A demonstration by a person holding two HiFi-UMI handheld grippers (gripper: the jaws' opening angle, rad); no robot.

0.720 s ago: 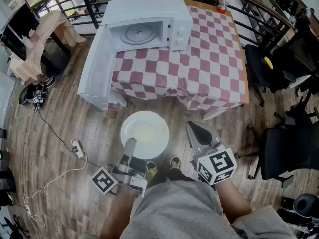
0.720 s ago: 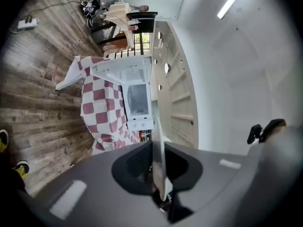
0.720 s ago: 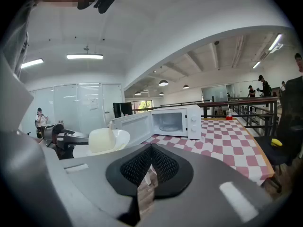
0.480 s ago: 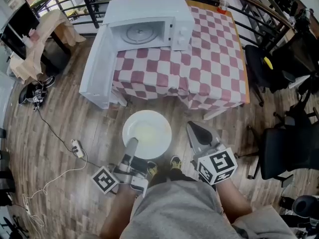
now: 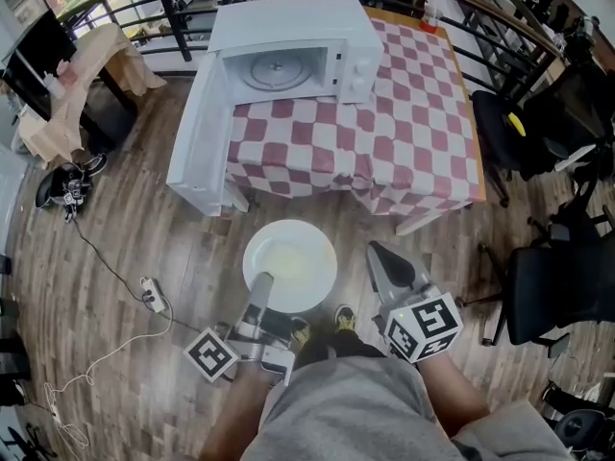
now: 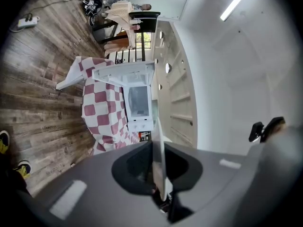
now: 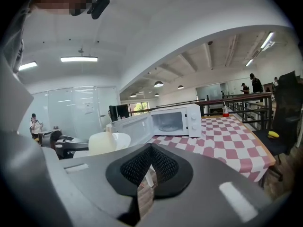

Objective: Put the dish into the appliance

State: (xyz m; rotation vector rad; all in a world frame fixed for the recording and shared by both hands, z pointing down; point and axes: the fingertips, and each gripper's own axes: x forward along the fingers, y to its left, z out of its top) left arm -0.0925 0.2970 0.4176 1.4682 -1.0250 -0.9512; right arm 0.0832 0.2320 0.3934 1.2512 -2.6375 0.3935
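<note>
A white dish (image 5: 296,257) hangs level over the wooden floor, and my left gripper (image 5: 262,286) is shut on its near rim. Seen from the left gripper view, the dish (image 6: 157,131) stands edge-on, pinched between the jaws of the left gripper (image 6: 158,151). The white microwave (image 5: 288,51) sits on the checkered table (image 5: 404,133) ahead, its door (image 5: 200,142) swung wide open and its turntable bare. My right gripper (image 5: 380,255) is shut on nothing, to the right of the dish. In the right gripper view the right gripper (image 7: 150,150) faces the microwave (image 7: 173,120), with the dish (image 7: 111,143) at the left.
The open door juts past the table's left edge. Black office chairs (image 5: 548,286) stand to the right, and a railing (image 5: 173,8) runs behind the table. A power strip and cable (image 5: 149,291) lie on the floor at the left. A small bottle (image 5: 430,12) stands at the table's far corner.
The table and microwave have come slightly nearer in the head view. The dish stays clamped in the left gripper; both grippers keep their places relative to the body.
</note>
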